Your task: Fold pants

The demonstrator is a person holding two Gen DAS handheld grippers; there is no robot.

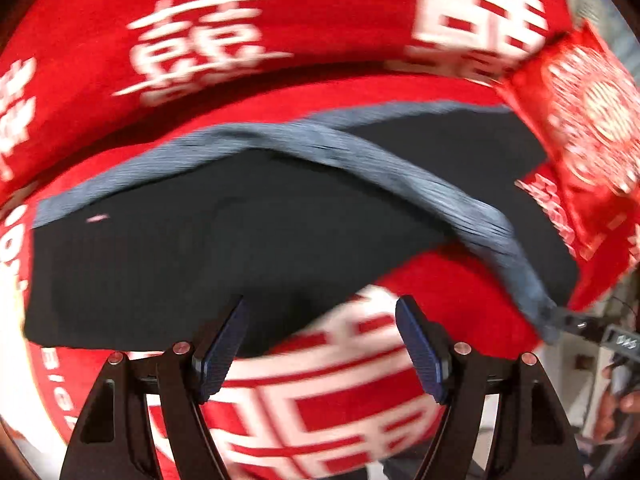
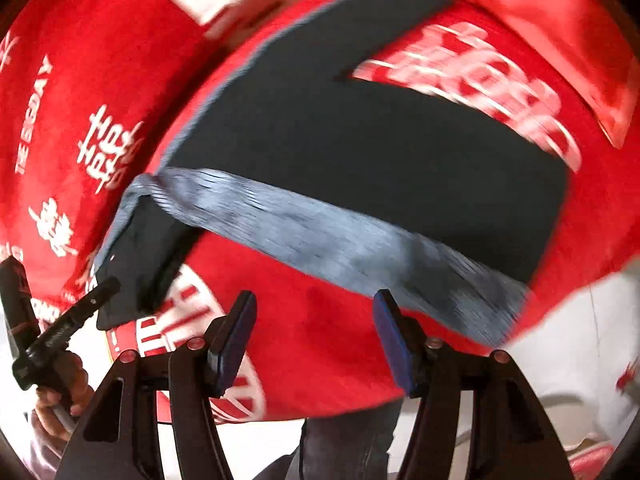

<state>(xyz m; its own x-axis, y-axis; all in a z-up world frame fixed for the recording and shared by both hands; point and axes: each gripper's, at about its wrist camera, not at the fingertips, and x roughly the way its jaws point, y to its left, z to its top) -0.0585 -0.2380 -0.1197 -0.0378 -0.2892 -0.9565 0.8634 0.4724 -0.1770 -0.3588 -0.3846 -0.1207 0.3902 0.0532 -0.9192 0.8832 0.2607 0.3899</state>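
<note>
**A:** Since the pants (image 2: 360,128) lie spread flat on the red bedspread (image 1: 100,40), legs toward its far edge and grey waistband (image 2: 340,240) at the near edge, I'd say no fold is made yet. We're between grabs.

**B:** Agreed. Left gripper (image 1: 320,344) and right gripper (image 2: 316,340) both hang apart, nothing between the pads. Next they need to pinch the cloth, probably the waistband corners. Red pillow (image 1: 580,120) at the far corner; pale floor (image 2: 560,360) below the bed.
</note>
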